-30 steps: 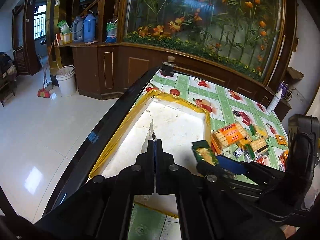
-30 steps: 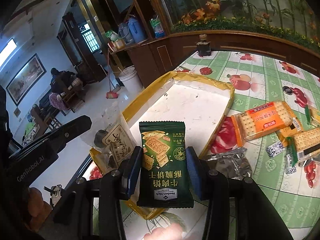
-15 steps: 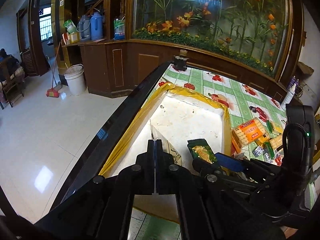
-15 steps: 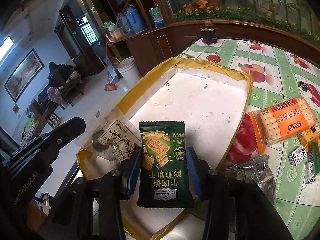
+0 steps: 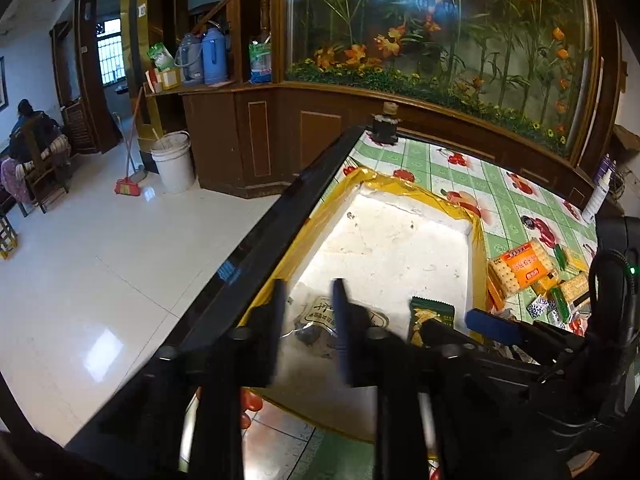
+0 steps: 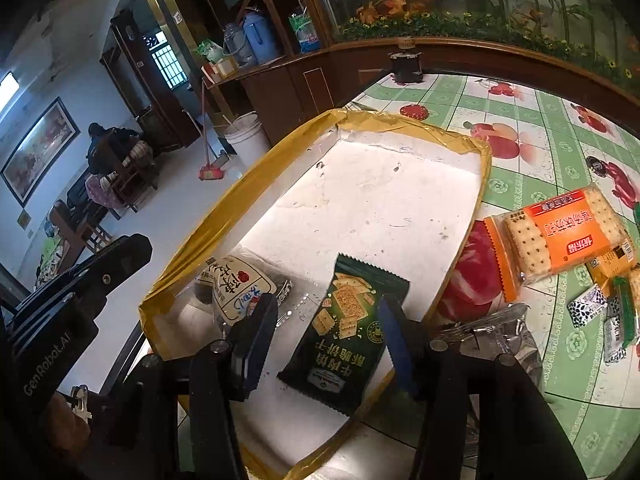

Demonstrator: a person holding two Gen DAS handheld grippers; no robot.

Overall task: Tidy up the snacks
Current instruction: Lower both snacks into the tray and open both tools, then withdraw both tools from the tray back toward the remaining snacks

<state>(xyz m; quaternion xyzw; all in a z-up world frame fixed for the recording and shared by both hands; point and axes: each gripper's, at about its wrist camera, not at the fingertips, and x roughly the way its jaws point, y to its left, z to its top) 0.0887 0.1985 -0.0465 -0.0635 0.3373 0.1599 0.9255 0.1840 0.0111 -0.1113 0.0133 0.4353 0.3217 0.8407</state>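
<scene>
A white foam tray with a yellow taped rim (image 6: pixel 400 120) (image 5: pixel 420 190) lies on the green patterned tablecloth. In the tray's near corner lies a clear packet with a white label (image 6: pixel 236 288) (image 5: pixel 318 314). My left gripper (image 5: pixel 308 292) hovers over it, its jaws opening, and the pads do not press on it. A dark green cracker packet (image 6: pixel 352 320) (image 5: pixel 432 312) lies tilted on the tray floor beside it. My right gripper (image 6: pixel 326 308) straddles that packet with its jaws opening, the left pad clearly off it.
Right of the tray lie an orange cracker pack (image 6: pixel 560 236), a crumpled silver foil packet (image 6: pixel 492 328) and several small wrapped snacks (image 6: pixel 592 300). A dark jar (image 6: pixel 406 66) stands at the table's far end. The black table edge (image 5: pixel 280 220) runs along the tray's left side.
My left gripper was shut on the clear packet and has opened, and the packet now lies in the tray. My right jaws have widened and the green packet has dropped, tilted, onto the tray.
</scene>
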